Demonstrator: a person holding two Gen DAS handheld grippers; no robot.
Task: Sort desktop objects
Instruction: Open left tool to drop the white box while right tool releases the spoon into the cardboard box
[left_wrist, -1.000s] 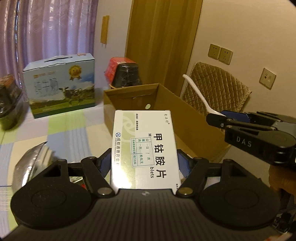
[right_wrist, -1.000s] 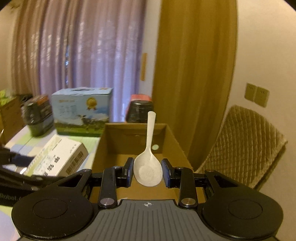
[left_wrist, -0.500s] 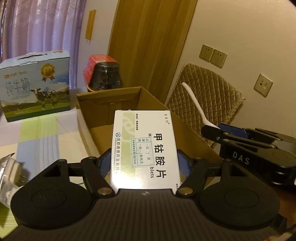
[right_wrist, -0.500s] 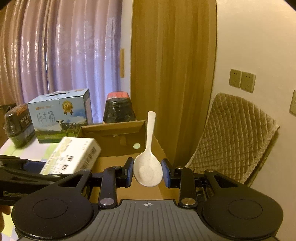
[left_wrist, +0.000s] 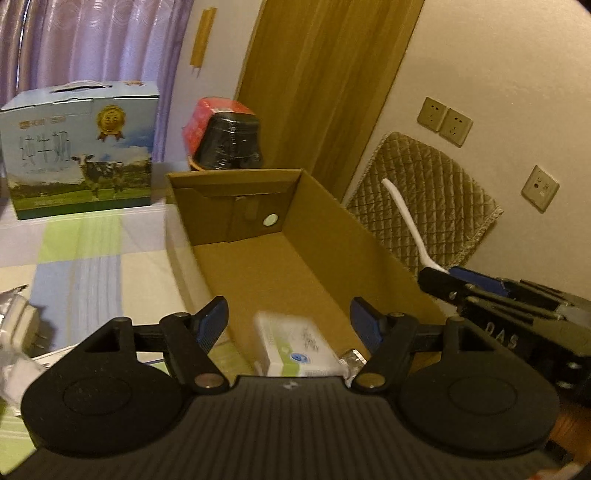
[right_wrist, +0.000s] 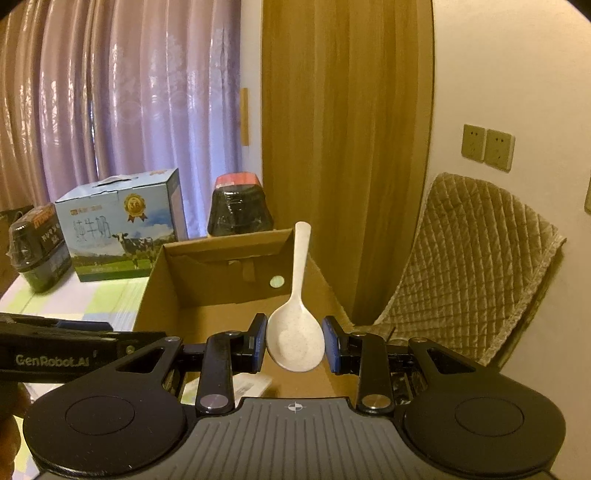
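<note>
My left gripper (left_wrist: 290, 319) stands open above the near end of the open cardboard box (left_wrist: 332, 236). The white medicine box (left_wrist: 299, 347) lies blurred inside it, just below the fingers. My right gripper (right_wrist: 294, 341) is shut on the bowl of a white plastic spoon (right_wrist: 295, 332), whose handle points up and away over the cardboard box (right_wrist: 159, 280). In the left wrist view the spoon's handle (left_wrist: 404, 221) sticks up from the right gripper (left_wrist: 465, 288) beside the box's right wall. A corner of the medicine box (right_wrist: 236, 387) shows under the right gripper.
A blue milk carton (left_wrist: 79, 147) and a black, red-lidded container (left_wrist: 227, 140) stand behind the box on the checked tablecloth (left_wrist: 92, 266). A silver packet (left_wrist: 11, 317) lies at the left. A quilted chair back (right_wrist: 469, 266) and wall sockets (right_wrist: 487, 147) are on the right.
My left gripper has opened and let go of the medicine box, which has dropped into the cardboard box. The right gripper keeps its hold on the spoon and has moved nearer the box.
</note>
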